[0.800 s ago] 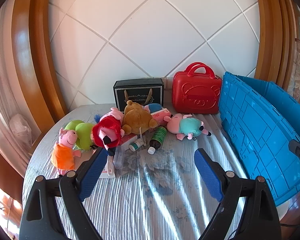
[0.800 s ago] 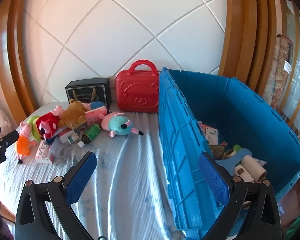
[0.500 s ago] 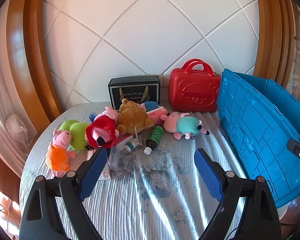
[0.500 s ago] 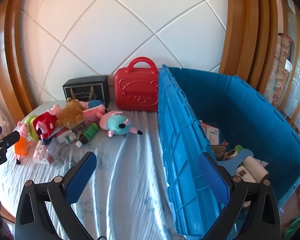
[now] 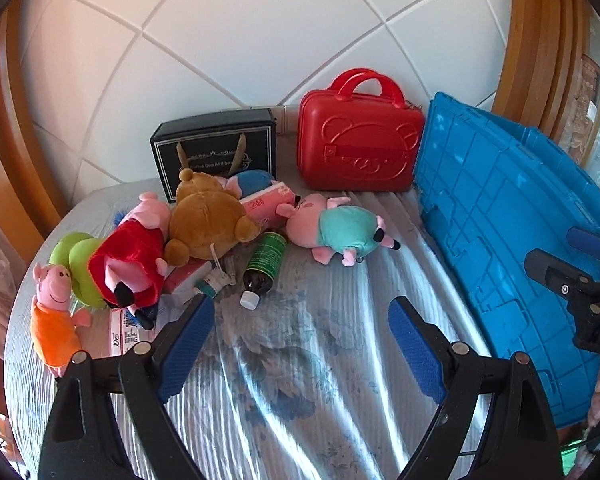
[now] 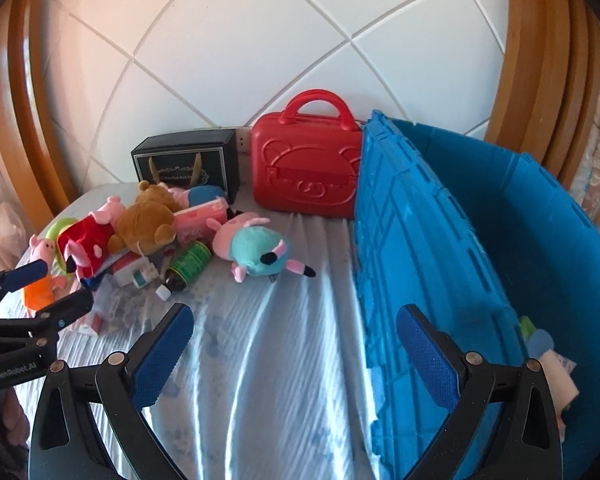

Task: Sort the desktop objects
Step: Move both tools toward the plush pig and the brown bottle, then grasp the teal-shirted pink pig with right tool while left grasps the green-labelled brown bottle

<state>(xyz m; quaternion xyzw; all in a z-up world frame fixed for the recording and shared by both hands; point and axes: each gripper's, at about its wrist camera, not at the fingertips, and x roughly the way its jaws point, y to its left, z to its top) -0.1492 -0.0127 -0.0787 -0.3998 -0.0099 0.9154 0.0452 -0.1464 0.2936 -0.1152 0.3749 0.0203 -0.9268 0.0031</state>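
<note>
— How are your tongs set?

— My left tongs are spread wide and hold nothing. They hang above the striped cloth, touching none of the things. One blue pad sits low on the left, just in front of a flat packet at the edge of the pile; whether it touches the packet I cannot tell.

— And the right?

— My right tongs gape just as wide, also with nothing between the pads. One pad is over the cloth; the other sits in front of the wall of the blue crate, so the crate's side falls in the gap.

— Where are the things to sort?

— Heaped at the far left of the table. A brown bear lies on top, with a pig in a red dress beside it and a pig in orange nearest the edge. A dark bottle with a green label lies on its side, white cap toward me. A pig in teal lies apart, to the right of the bottle.

— And behind them?

— A black box and a red case stand against the tiled wall. The crate stands to the right, and a few small things lie in its bottom, too blurred to name.
</note>
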